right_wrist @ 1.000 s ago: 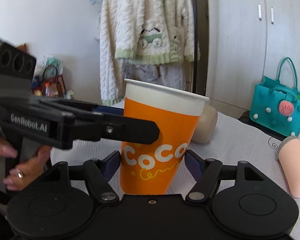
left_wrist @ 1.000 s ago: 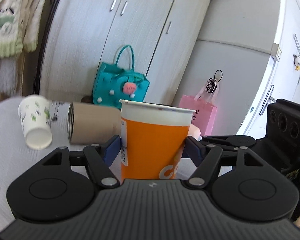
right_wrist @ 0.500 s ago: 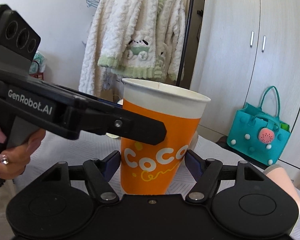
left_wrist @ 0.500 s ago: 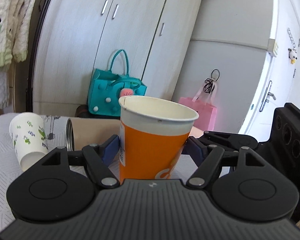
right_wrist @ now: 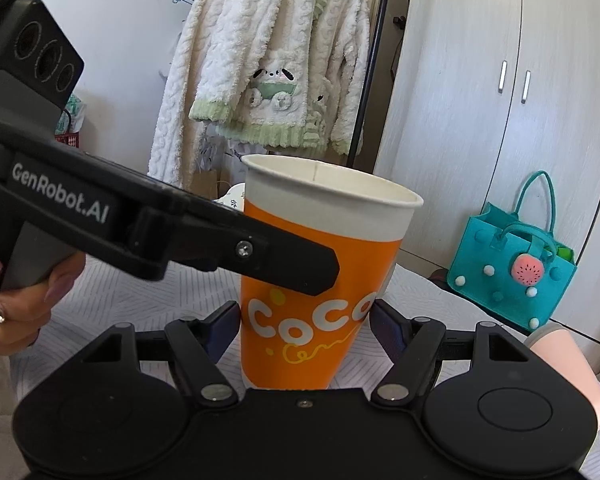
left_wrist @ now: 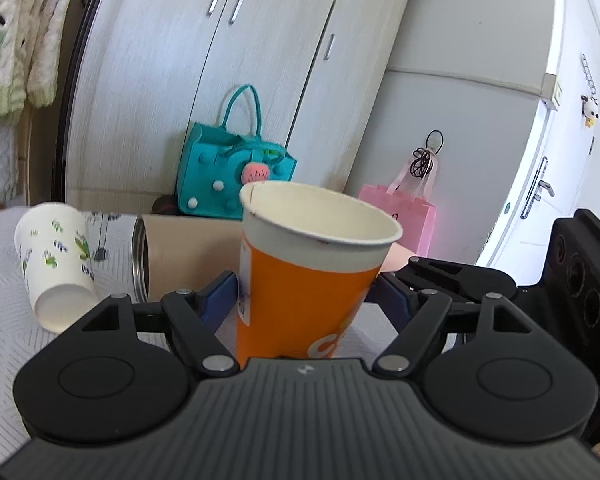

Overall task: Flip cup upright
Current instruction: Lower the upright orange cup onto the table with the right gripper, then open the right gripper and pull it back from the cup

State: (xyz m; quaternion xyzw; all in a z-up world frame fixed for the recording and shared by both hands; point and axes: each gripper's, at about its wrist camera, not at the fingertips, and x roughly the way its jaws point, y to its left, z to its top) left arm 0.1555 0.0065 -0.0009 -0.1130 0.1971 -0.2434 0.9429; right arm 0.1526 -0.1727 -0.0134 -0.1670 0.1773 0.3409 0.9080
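Observation:
An orange paper cup (left_wrist: pixel 300 280) with a white rim and "Coco" lettering stands mouth up, slightly tilted, between the fingers of both grippers. My left gripper (left_wrist: pixel 306 294) has its blue pads against the cup's sides. My right gripper (right_wrist: pixel 304 320) also has its pads against the cup (right_wrist: pixel 320 280). The left gripper's body (right_wrist: pixel 100 216) crosses the right wrist view from the left, held by a hand. The cup's base is hidden behind the gripper bodies.
A white paper cup with green prints (left_wrist: pixel 56 264) and a brown metal-rimmed tumbler (left_wrist: pixel 180 256) lie on their sides on the white tablecloth (left_wrist: pixel 4 320). A pink tumbler (right_wrist: pixel 568 364) lies at the right. A teal bag (left_wrist: pixel 232 176) and a pink bag (left_wrist: pixel 404 216) stand behind.
Both grippers and the orange cup have risen and tipped, so the cup's open mouth shows more from above. The grip on the cup has not changed.

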